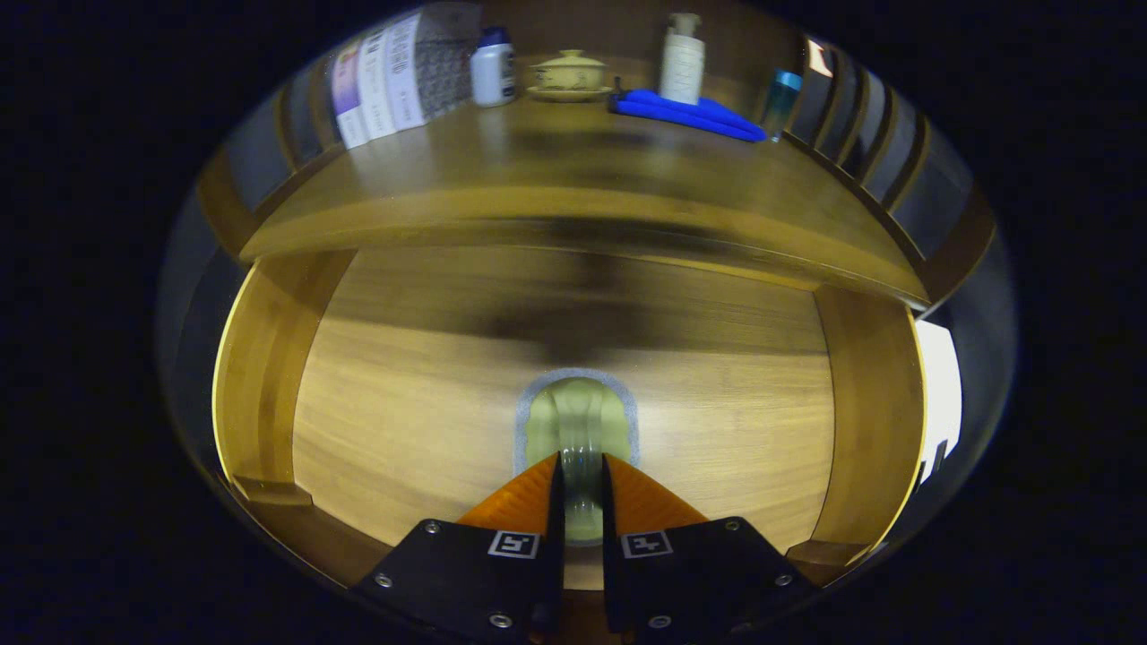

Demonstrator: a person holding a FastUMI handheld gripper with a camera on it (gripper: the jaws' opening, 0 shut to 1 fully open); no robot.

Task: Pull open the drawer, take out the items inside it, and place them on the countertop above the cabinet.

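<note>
Wooden drawer (430, 421) is open; my gripper (582, 470) is clenched on a pale sponge (581, 417). Its narrow edge could slip out while lifting to the surface (538, 170).

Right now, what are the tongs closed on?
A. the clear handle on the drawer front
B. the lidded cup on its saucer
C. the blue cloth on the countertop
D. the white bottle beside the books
A: the tongs have both fingers pressed against the clear handle on the drawer front, while the blue cloth, white bottle and lidded cup sit far beyond them on the countertop.
</note>
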